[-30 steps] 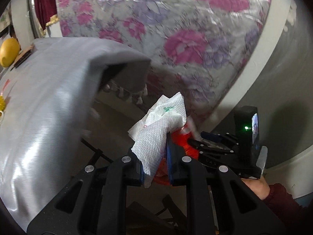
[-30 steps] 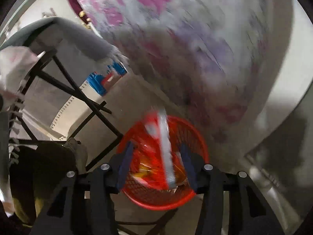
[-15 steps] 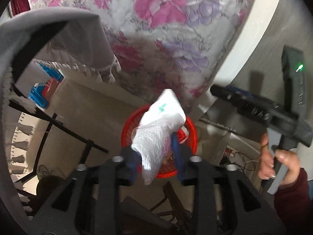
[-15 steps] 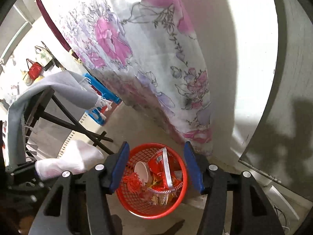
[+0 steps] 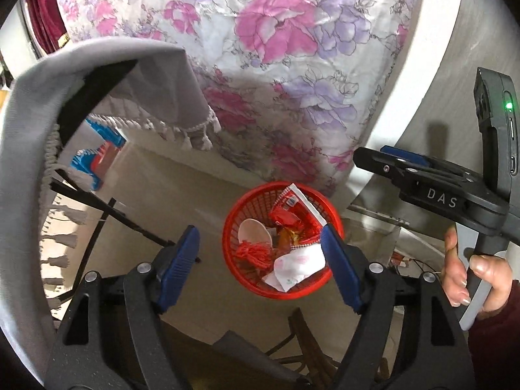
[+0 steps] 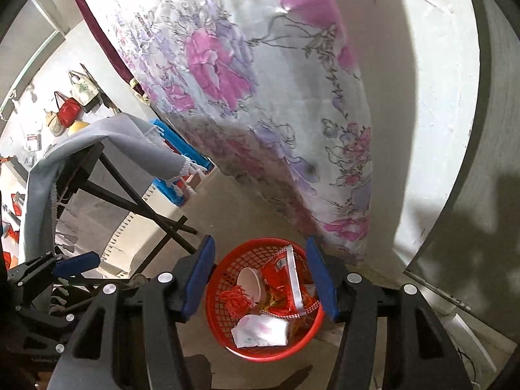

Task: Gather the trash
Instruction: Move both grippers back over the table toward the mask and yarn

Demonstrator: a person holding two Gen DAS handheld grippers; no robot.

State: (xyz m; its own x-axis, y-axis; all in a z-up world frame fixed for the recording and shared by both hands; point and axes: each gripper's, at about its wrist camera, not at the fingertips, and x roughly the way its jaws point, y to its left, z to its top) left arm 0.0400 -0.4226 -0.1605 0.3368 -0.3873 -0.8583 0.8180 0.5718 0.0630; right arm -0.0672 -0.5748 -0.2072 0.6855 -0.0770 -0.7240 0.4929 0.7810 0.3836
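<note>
A red mesh basket (image 5: pixel 234 227) (image 6: pixel 214 292) stands on the floor under both grippers. In it lie a crumpled white tissue (image 5: pixel 297 268) (image 6: pixel 261 330), a red snack packet (image 5: pixel 292 208) (image 6: pixel 282 276), a paper cup (image 5: pixel 253 230) and a red tassel (image 5: pixel 255 252). My left gripper (image 5: pixel 258 229) hangs above the basket, its jaws opening with nothing between them. My right gripper (image 6: pixel 259 240) is open and empty, also above the basket. In the left wrist view it shows at the right edge, held by a hand (image 5: pixel 461 273).
A table under a fringed grey cloth (image 5: pixel 97 74) (image 6: pixel 107 136) stands to the left on black crossed legs (image 6: pixel 136 201). A floral curtain (image 5: pixel 276 48) hangs behind the basket, beside a white wall. A blue box (image 5: pixel 97 162) lies on the floor beneath the table.
The left gripper moved over the basket and opened, and the white tissue it held now lies in the basket. The right gripper rose, and the red packet has settled inside.
</note>
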